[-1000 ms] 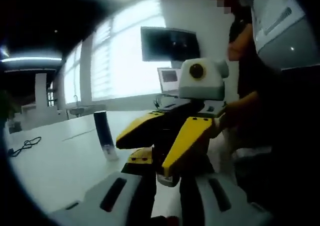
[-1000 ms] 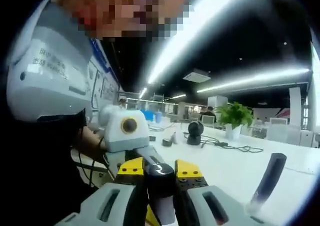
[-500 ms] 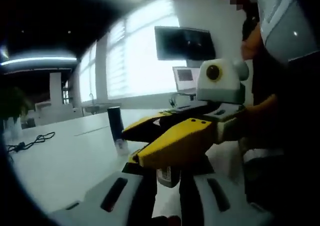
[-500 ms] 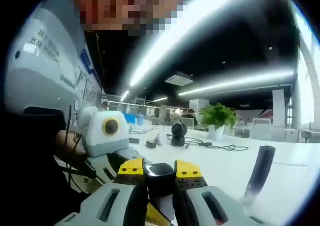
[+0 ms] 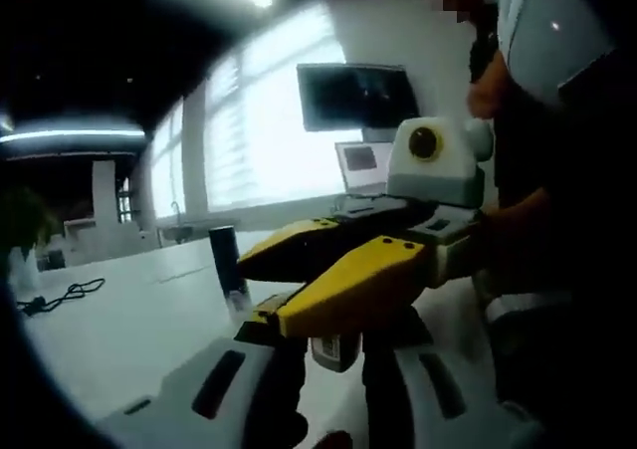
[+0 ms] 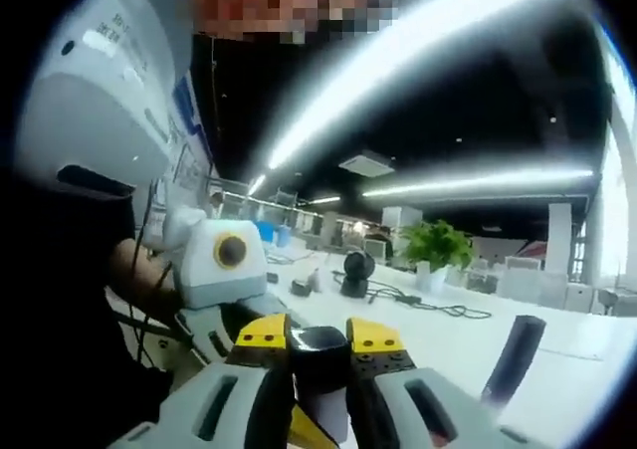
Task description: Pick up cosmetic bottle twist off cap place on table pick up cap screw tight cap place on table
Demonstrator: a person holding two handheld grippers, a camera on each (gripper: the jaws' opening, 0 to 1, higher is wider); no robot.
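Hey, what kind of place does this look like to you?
Probably an open-plan office or lab: a long white table with cables, a potted plant, a wall monitor above a laptop, and long ceiling strip lights.

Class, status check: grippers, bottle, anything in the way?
Left gripper shut on bottle. Right gripper shut on black cap. Dark tube stands apart on table.

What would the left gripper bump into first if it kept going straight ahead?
Probably the right gripper: its yellow jaws cross right in front of the left gripper, which holds the bottle. Depth is hard to judge.
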